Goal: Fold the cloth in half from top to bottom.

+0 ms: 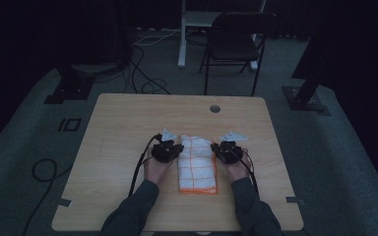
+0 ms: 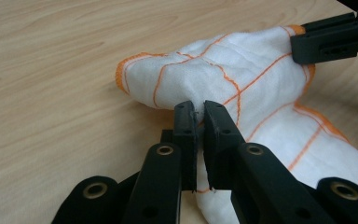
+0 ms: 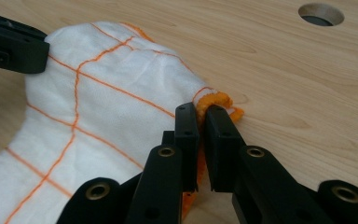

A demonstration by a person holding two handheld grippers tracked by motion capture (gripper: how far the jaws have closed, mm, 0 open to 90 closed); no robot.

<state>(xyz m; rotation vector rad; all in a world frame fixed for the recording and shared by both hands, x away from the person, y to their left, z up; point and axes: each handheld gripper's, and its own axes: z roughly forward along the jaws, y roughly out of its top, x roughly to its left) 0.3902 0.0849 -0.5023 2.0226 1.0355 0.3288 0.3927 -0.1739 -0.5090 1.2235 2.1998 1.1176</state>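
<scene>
I have the cloth (image 1: 197, 164) lying on the tabletop (image 1: 123, 123), long axis running away from me. My left tool (image 2: 199, 109) pinches its far left edge, my right tool (image 3: 201, 112) its far right orange hem, both clamped; the near end lies flat.

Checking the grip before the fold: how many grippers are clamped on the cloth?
2. The left gripper pinches the white, orange-lined cloth at its left edge; the right gripper pinches its orange-hemmed right edge. Both hold the cloth's far end.
</scene>
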